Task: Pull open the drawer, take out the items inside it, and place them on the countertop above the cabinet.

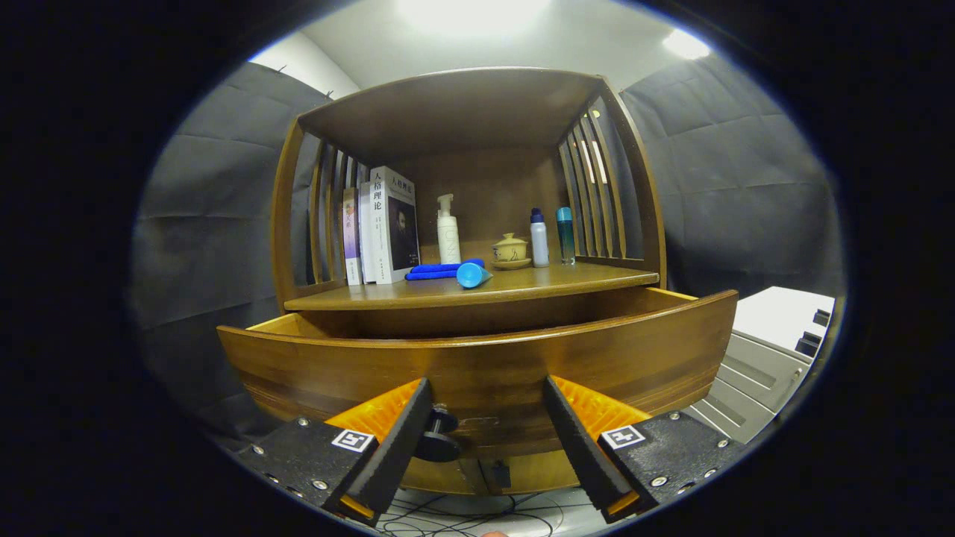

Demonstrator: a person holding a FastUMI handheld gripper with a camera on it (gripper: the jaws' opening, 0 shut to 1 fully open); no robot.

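A wooden cabinet's drawer (pixel 477 365) stands pulled out toward me, its curved front panel just ahead of my fingers. Its inside is hidden below the panel's top edge. The drawer's dark round knob (pixel 439 436) sits beside my left finger (pixel 399 440), inside the gap. My gripper (pixel 489 410) is open, its fingers wide apart and pressing on nothing. Above the drawer is the countertop (pixel 522 283), with a blue tube (pixel 472 275) lying on it next to a folded blue cloth (pixel 436 271).
On the countertop stand several books (pixel 384 224), a white pump bottle (pixel 448 231), a small lidded cup on a saucer (pixel 511 250) and two small bottles (pixel 552 237). Slatted wooden sides flank the shelf. A grey-white unit (pixel 768 350) stands to the right. Cables lie on the floor below.
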